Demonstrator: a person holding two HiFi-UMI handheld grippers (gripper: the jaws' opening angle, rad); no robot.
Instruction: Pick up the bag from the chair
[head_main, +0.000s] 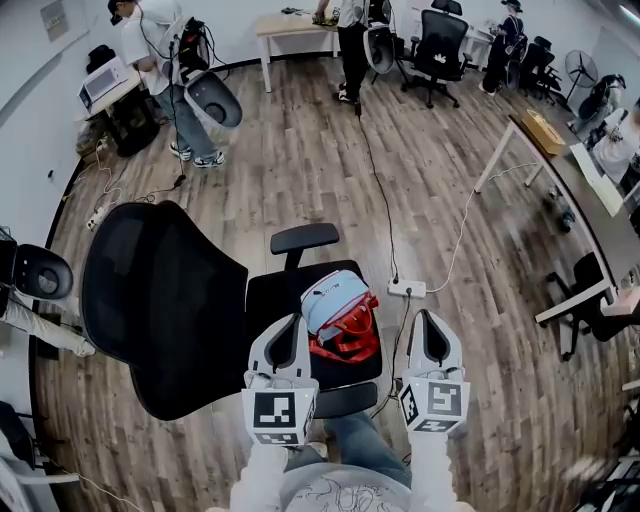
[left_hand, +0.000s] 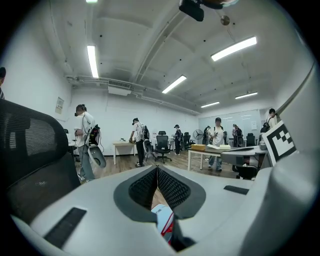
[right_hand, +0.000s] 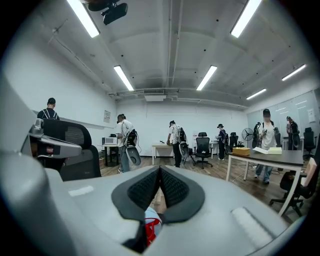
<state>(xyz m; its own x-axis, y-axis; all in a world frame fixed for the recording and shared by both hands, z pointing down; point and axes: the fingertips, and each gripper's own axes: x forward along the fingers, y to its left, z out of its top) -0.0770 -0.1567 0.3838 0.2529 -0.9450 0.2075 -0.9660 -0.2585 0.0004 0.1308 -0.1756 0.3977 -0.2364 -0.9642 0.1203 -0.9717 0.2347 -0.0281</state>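
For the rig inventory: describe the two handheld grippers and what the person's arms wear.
Both the left gripper and right gripper have pale grey moulded shells. Their fingers carry black, dimpled pads. Each bears a cube with black-and-white square markers. The sleeves are white.

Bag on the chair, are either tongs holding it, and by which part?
Nothing is held. The left tongs and right tongs are both shut and empty; the bag lies on the chair seat.
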